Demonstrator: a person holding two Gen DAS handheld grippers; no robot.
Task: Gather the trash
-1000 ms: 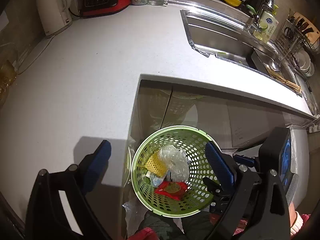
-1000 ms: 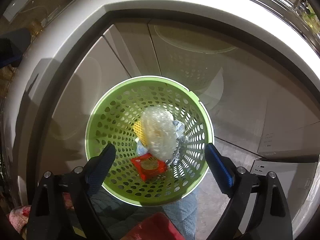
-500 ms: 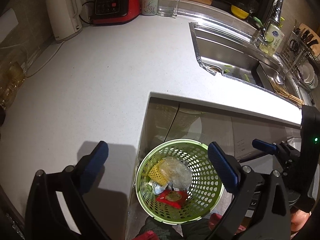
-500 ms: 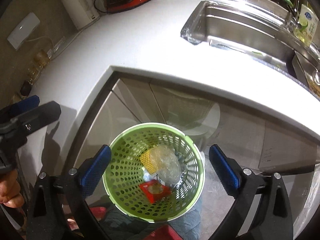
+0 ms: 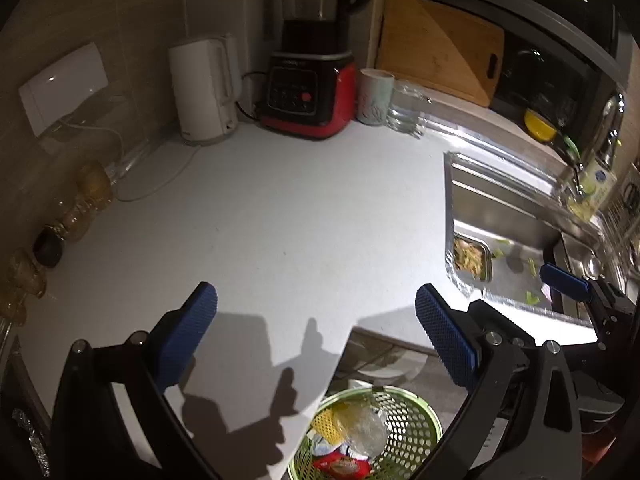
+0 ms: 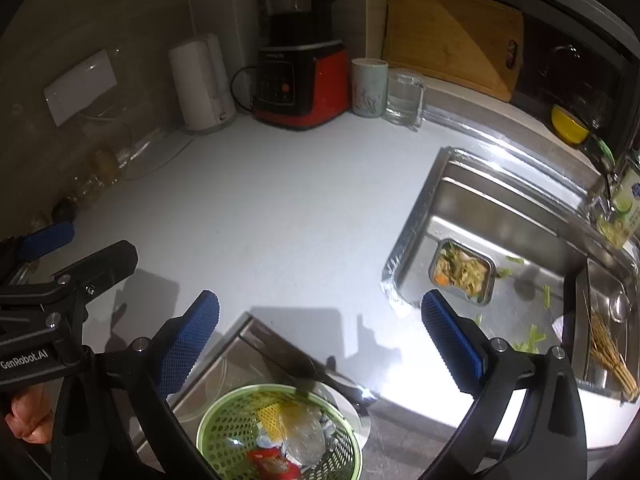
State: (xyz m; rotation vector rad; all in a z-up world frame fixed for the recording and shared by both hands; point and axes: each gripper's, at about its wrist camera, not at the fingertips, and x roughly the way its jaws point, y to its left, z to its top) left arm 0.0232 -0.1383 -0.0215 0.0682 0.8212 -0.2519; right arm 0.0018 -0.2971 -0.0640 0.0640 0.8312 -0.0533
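Observation:
A green perforated basket (image 5: 412, 424) (image 6: 224, 420) stands on the floor below the white counter's corner. In it lie a clear plastic bag (image 6: 304, 432), a yellow mesh piece (image 6: 270, 416) and a red wrapper (image 6: 272, 462). My left gripper (image 5: 314, 300) hangs open over the counter's edge with nothing between its fingers. My right gripper (image 6: 320, 304) is high above the basket, its jaws opening, also with nothing between them. A steel sink (image 6: 500, 216) holds a tray of food scraps (image 6: 462, 270), green leaf bits (image 6: 532, 336) and a bundle of skewers (image 6: 608, 352).
Along the back wall stand a white kettle (image 5: 204, 88), a red and black blender (image 5: 312, 80), a mug (image 5: 374, 96), a glass (image 6: 404, 96) and a wooden board (image 5: 440, 44). Amber bottles (image 5: 84, 200) line the left wall. A soap bottle (image 6: 624, 208) sits by the tap.
Both grippers have risen and tilted up, so the basket has slid to the bottom of each view and the back wall has come into sight. The right jaws have widened slightly.

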